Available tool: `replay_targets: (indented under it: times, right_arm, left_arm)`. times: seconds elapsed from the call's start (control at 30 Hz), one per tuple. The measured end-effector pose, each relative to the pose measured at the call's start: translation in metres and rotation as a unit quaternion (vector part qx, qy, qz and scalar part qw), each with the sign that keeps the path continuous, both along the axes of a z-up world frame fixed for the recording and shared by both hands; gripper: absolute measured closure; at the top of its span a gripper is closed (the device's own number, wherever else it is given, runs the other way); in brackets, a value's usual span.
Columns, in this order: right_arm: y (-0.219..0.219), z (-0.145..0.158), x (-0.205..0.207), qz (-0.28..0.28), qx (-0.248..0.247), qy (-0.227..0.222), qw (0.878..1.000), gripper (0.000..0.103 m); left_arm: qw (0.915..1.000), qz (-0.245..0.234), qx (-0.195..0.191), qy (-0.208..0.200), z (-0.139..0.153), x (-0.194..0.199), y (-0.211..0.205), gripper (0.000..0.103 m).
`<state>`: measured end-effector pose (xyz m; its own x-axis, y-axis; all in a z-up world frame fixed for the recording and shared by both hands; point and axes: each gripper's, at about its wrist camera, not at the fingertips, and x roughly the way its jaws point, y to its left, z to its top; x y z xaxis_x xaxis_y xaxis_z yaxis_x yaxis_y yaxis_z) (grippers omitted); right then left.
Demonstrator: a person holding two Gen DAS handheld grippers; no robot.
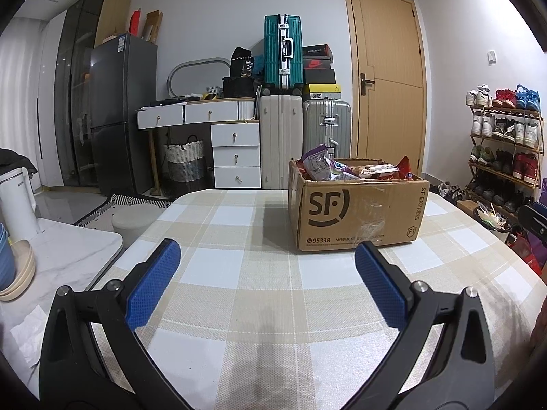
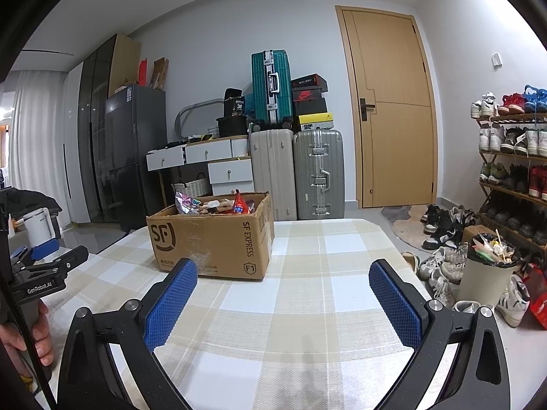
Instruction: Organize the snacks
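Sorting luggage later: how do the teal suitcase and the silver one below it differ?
The teal suitcase sits stacked up high; the silver suitcase stands on the floor. The teal suitcase looks narrower, the silver suitcase wider. Both are upright, ribbed hard shells with metal frames.

We note 1 table [image 1: 259, 294], covered by a beige-and-white checked cloth [image 2: 307, 294]. Resting directly on it, beyond the left claw's fingertips and to their right, stands 1 cardboard box [image 1: 355, 212] holding snack packets [image 1: 342, 169].
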<state>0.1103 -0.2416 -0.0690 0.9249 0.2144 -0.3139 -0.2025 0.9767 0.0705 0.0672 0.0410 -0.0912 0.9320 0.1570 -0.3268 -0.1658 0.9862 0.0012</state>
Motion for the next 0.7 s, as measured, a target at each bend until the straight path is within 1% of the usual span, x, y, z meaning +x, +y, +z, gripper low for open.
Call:
replay_targets:
  times: [0.27,0.4,0.53,0.7]
  right_arm:
    - [-0.0002,-0.0009,0.0007,0.003,0.001,0.001,1.0,0.001]
    - [-0.0002,-0.0008,0.0006,0.003,0.001,0.001,1.0,0.001]
    - [0.0,-0.001,-0.0002,0.004,0.002,0.002,1.0,0.001]
    - [-0.0013,-0.0013,0.0012,0.008,0.003,0.003,1.0,0.001]
  left_arm:
    - [1.0,-0.003,0.002,-0.001,-0.0011,-0.0009,0.0003,0.001]
    - [0.9999,0.011,0.0,0.001,-0.0019,-0.0018,0.0018,0.001]
    - [0.9999,0.015,-0.003,0.005,-0.0029,-0.0045,0.0036,0.001]
    - [0.9999,0.01,0.0,0.002,-0.0007,-0.0067,0.0041,0.001]
